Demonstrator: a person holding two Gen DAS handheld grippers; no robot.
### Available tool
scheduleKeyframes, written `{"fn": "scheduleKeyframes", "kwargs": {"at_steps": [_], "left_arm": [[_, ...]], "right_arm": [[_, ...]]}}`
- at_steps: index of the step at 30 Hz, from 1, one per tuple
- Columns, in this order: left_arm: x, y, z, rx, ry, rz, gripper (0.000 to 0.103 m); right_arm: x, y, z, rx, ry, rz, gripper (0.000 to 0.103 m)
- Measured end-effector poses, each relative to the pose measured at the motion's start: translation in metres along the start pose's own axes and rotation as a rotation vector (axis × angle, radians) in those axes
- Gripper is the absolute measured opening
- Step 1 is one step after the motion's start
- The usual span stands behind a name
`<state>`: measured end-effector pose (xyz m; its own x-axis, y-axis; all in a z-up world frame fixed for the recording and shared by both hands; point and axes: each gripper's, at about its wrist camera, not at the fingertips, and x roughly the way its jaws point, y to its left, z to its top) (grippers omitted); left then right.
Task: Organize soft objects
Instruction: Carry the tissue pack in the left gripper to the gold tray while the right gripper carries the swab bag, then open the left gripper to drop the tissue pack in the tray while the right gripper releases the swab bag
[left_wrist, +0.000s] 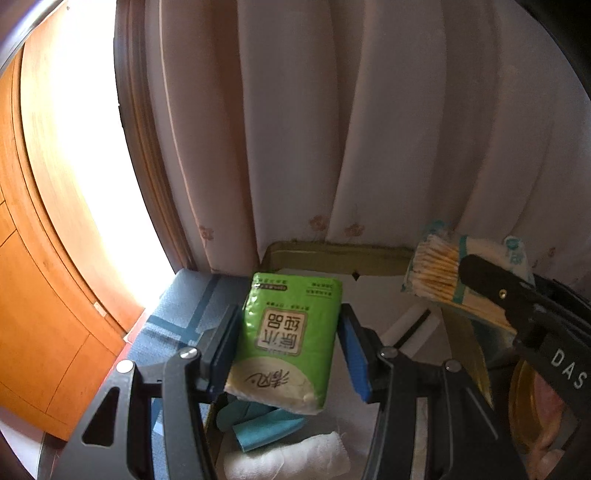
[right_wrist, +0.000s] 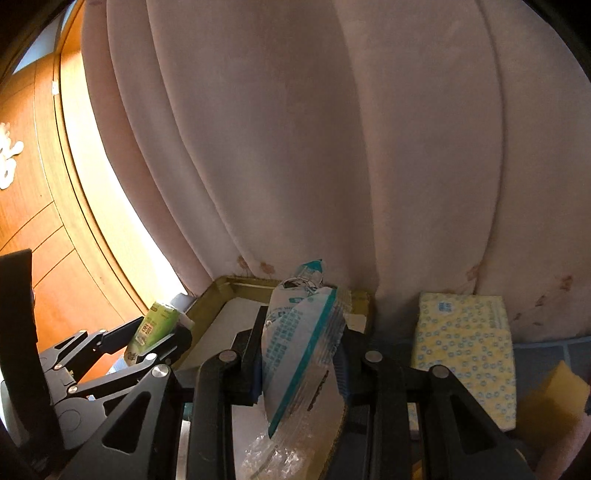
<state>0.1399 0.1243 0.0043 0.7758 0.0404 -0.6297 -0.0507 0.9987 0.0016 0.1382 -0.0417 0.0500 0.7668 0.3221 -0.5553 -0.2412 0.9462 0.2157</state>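
Glossy green tissue pack (left_wrist: 286, 338) between tongs (left_wrist: 288, 343)

Two wrist fisheyes, side by side, facing the pleated curtain (left_wrist: 369, 129) at close range, angled slightly down. Shared ground: gold-rimmed box (left_wrist: 332, 251) (right_wrist: 229, 284), green tissue pack (left_wrist: 288, 332) (right_wrist: 151, 328), cotton swab bag (left_wrist: 450, 273) (right_wrist: 299, 332).

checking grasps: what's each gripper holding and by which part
Left gripper clamps the green tissue pack across its long sides; right gripper pinches the cotton swab bag mid-body.
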Motion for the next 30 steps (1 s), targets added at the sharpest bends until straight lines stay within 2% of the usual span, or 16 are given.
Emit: {"fn": "scheduleKeyframes", "kwargs": {"at_steps": [7,9,11,12,13,14,15,18,21,30], "left_arm": [[0.003,0.0,-0.002,0.006,0.013,0.007,0.052],[0.003,0.002,-0.002,-0.002,0.017,0.002,0.053],[0.003,0.004,-0.002,-0.017,0.018,0.005,0.057],[0.003,0.005,-0.001,-0.023,0.015,0.009,0.067],[0.003,0.007,-0.001,-0.032,0.01,0.015,0.084],[0.001,0.008,0.0,-0.037,0.0,0.018,0.092],[-0.003,0.009,0.0,-0.044,-0.02,0.019,0.103],[-0.013,0.012,-0.001,-0.056,-0.069,0.017,0.103],[-0.02,0.012,-0.004,-0.057,-0.109,0.041,0.103],[-0.073,0.001,-0.021,-0.045,-0.301,0.095,0.103]], "right_arm": [[0.015,0.003,0.0,-0.002,0.026,0.017,0.033],[0.026,-0.001,0.004,-0.006,0.034,0.054,0.034],[0.026,0.002,0.003,-0.017,0.045,0.062,0.039],[0.026,0.004,0.003,-0.019,0.048,0.068,0.049],[0.025,0.004,0.003,-0.014,0.046,0.076,0.056],[0.021,0.003,0.004,-0.002,0.034,0.085,0.068],[0.017,0.003,0.002,0.007,0.017,0.094,0.072],[-0.004,0.0,0.0,0.019,-0.035,0.122,0.072],[-0.02,0.001,-0.007,0.013,-0.083,0.098,0.072],[-0.088,-0.015,-0.052,-0.01,-0.292,-0.06,0.073]]}}
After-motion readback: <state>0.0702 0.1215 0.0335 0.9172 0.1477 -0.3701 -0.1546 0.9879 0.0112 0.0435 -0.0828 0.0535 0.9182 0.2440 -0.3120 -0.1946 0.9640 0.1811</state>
